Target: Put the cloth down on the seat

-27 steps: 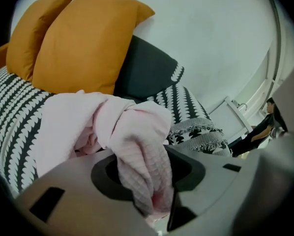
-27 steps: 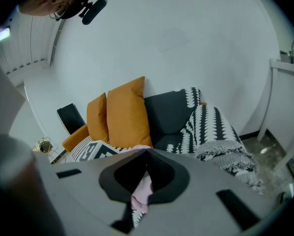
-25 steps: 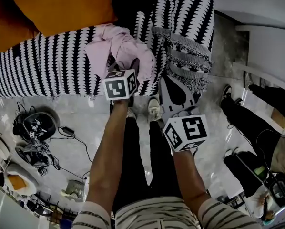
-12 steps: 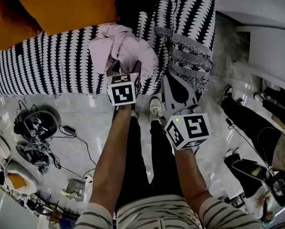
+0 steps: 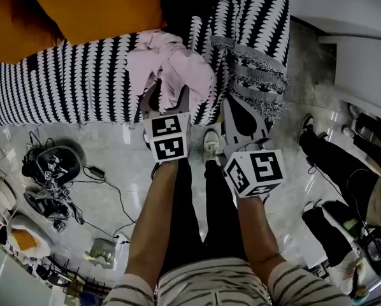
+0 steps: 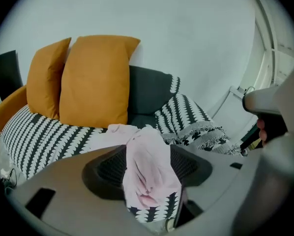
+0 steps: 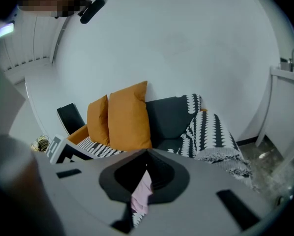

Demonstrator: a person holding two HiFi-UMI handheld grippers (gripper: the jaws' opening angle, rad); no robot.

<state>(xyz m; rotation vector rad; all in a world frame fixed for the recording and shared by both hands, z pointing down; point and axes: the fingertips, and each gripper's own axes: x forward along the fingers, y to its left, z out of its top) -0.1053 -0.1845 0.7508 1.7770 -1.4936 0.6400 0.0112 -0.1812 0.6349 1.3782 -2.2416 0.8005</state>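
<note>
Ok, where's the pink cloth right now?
In the head view the pink cloth lies heaped on the patterned seat cover, just beyond the open left gripper, with the orange cushions behind it to the left.

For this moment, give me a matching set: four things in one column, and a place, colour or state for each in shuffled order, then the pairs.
Things:
1. pink cloth
2. cushions
3. left gripper
4. right gripper

Descriptions:
A. jaws together
B. orange
C. lying on the patterned seat
D. jaws wide apart

Pairs: 1-C; 2-B; 3-D; 4-A
</note>
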